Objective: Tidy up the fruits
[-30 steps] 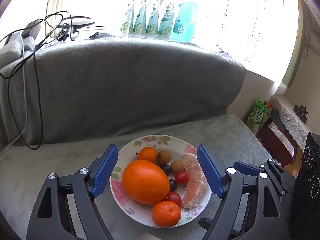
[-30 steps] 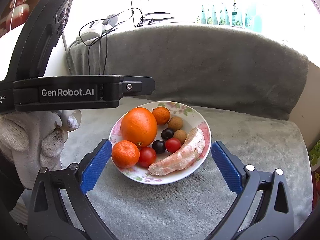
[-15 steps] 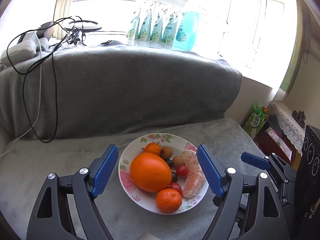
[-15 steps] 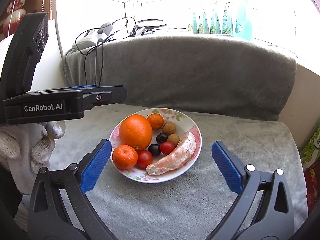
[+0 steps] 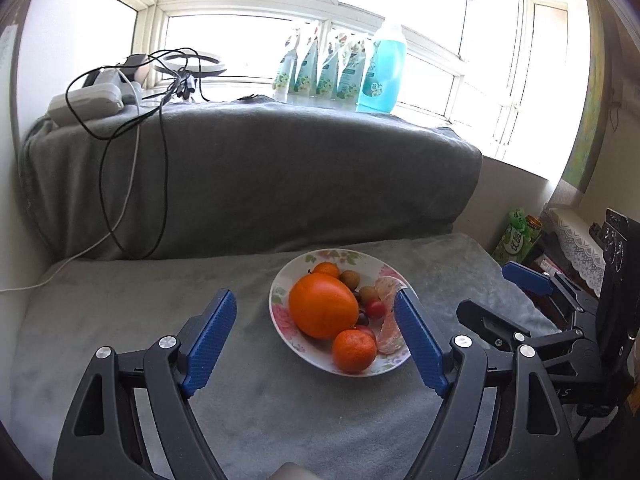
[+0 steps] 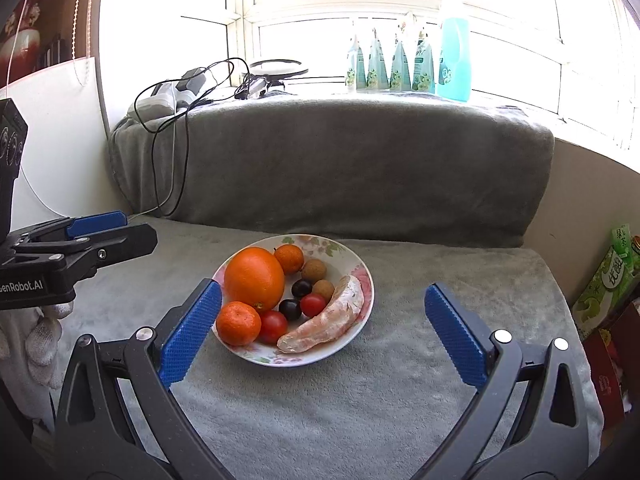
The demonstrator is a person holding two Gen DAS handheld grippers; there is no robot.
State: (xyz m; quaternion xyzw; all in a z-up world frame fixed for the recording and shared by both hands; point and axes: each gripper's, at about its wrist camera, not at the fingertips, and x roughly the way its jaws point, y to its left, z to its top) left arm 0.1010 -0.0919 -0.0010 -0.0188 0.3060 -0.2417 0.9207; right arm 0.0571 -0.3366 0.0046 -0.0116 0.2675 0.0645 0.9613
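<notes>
A flowered white plate (image 6: 362, 276) (image 5: 280, 292) sits on the grey-covered seat. It holds a big orange (image 6: 254, 278) (image 5: 323, 306), two small mandarins (image 6: 238, 323) (image 5: 354, 350), cherry tomatoes (image 6: 273, 326), dark grapes (image 6: 290, 309), brown longans (image 6: 314, 269) and a peeled pomelo segment (image 6: 324, 326) (image 5: 390, 320). My left gripper (image 5: 316, 342) is open and empty, hanging short of the plate and slightly left of it. My right gripper (image 6: 322, 336) is open and empty too, with the plate's near rim between its fingers' lines. The left gripper (image 6: 94, 226) also shows at the left edge.
The grey sofa backrest (image 5: 256, 176) rises behind the plate, with cables (image 5: 160, 120) and a power strip draped on top. Bottles (image 6: 400, 64) line the windowsill. A green carton (image 6: 608, 280) and a side table stand to the right. A gloved hand (image 6: 36, 336) is at left.
Both grippers have drawn back and up from the plate, which now looks smaller and farther. The left one also shifted left, so the plate sits right of its middle. Jaws unchanged.
</notes>
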